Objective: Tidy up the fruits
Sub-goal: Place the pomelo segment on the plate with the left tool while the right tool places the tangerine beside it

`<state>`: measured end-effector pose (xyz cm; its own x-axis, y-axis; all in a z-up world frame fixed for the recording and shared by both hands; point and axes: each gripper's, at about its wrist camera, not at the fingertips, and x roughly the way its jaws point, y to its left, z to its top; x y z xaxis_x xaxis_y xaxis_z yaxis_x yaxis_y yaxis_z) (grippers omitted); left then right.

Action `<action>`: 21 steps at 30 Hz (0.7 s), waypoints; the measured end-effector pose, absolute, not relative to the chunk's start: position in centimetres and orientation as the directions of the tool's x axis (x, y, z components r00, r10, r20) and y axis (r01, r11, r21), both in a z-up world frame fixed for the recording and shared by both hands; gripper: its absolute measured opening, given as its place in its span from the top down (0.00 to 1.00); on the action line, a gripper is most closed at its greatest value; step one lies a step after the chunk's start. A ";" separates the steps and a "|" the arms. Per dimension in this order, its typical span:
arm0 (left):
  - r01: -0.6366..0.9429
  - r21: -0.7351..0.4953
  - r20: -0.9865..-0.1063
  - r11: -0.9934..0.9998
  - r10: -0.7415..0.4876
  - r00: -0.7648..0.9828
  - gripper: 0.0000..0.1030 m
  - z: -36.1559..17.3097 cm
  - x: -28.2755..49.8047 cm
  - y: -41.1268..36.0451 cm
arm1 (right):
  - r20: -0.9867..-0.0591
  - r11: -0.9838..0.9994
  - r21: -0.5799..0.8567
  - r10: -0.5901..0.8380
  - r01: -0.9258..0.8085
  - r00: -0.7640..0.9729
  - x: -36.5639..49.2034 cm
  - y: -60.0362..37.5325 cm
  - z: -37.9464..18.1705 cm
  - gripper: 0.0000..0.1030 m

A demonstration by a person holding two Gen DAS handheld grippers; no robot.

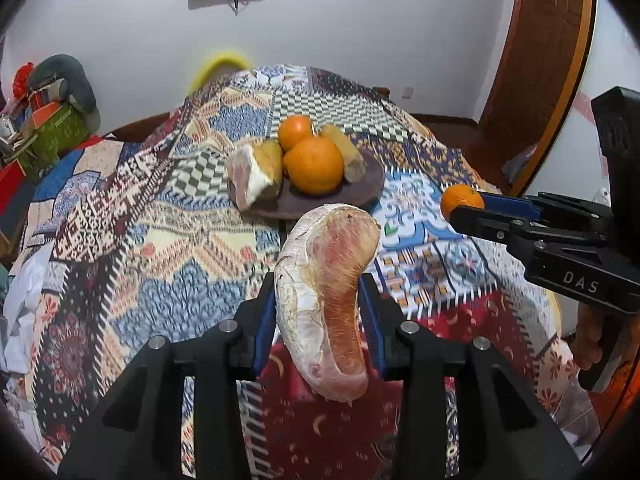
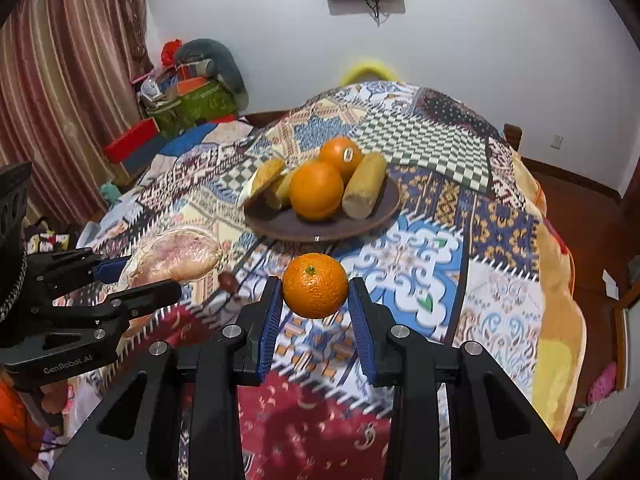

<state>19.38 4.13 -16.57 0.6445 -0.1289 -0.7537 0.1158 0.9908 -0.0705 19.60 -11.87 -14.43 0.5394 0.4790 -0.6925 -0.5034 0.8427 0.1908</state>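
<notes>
Fruits: two pieces are held off the desk; the others sit heaped on a dark brown round plate (image 2: 384,216) near the desk's middle, towards its far edge.
Plate contents: two large oranges (image 2: 317,190), a tan oblong root-like piece (image 2: 364,186) at the right rim, and wrapped pomelo pieces (image 1: 248,178) at the left rim.
Left hand-held gripper (image 1: 322,312): narrowly parted, its blue pads pressed on both sides of a pink, film-wrapped pomelo wedge (image 1: 330,296), which hangs above the patchwork-patterned cloth (image 1: 160,248) near the desk's near edge.
Right hand-held gripper (image 2: 315,300): narrowly parted, clamped on a small round orange mandarin (image 2: 315,285), stem facing the camera, clear of the cloth on the near side of the plate.
Loose item: a small dark brown object (image 2: 229,280) lies on the cloth between the two grippers; its nature cannot be told.
Step in hand: carrying both fruits, judged bound for the plate.
Next move: each piece needs a free spot; bare plate shows mainly at the near rim. The mandidarin may roll, so set it against the oranges. The wedge is long and wants laying flat, not dropped.
Risk: crowding could dislodge the stacked oranges.
</notes>
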 end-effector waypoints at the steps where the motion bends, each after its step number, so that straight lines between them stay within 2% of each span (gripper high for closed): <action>1: 0.113 -0.075 -0.748 0.991 -0.131 0.650 0.62 -16.3 19.8 4.3 | -0.688 0.844 0.190 0.479 -0.502 0.545 19.9 -11.9 -14.2 0.70; 21: 0.073 -0.106 -0.704 0.992 -0.127 0.699 0.62 -15.0 28.3 5.7 | -0.674 0.850 0.173 0.470 -0.497 0.570 25.7 -10.5 -14.7 0.70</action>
